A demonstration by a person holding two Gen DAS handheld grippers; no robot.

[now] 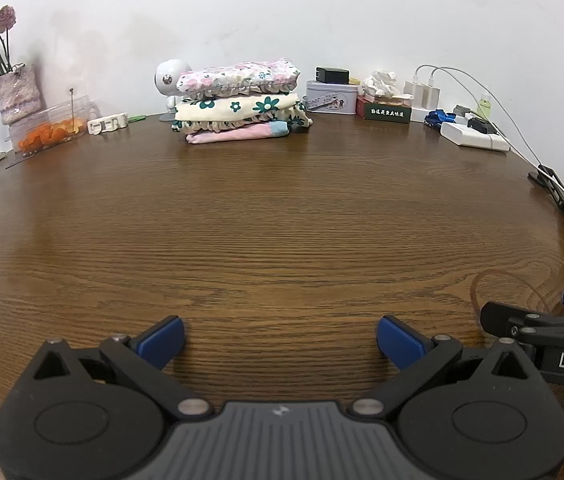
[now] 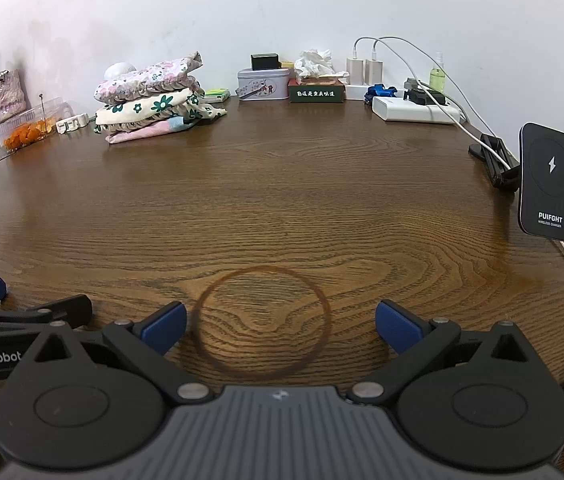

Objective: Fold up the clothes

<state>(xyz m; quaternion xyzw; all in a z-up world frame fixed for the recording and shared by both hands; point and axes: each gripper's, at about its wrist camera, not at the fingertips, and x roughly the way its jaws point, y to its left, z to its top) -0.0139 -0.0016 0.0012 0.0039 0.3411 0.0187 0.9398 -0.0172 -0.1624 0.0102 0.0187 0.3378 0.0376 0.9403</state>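
Note:
A stack of folded clothes (image 1: 240, 100) sits at the far edge of the brown wooden table (image 1: 282, 216): a pink floral piece on top, a cream piece with green flowers under it, a pink piece at the bottom. It also shows in the right wrist view (image 2: 154, 98), far left. My left gripper (image 1: 280, 340) is open and empty, low over the table's near part. My right gripper (image 2: 280, 330) is open and empty over a dark ring stain (image 2: 260, 322). Each gripper shows at the other's side: the right one (image 1: 542, 320), the left one (image 2: 22, 312).
Along the wall stand a vase of flowers (image 1: 16, 94), a plastic box with orange pieces (image 1: 52, 128), a white figurine (image 1: 170, 80), a tin (image 1: 332, 96), a tissue box (image 1: 384, 104), chargers with cables (image 1: 422, 94) and a power bank (image 1: 474, 136). A wireless charger stand (image 2: 548, 180) stands at the right edge.

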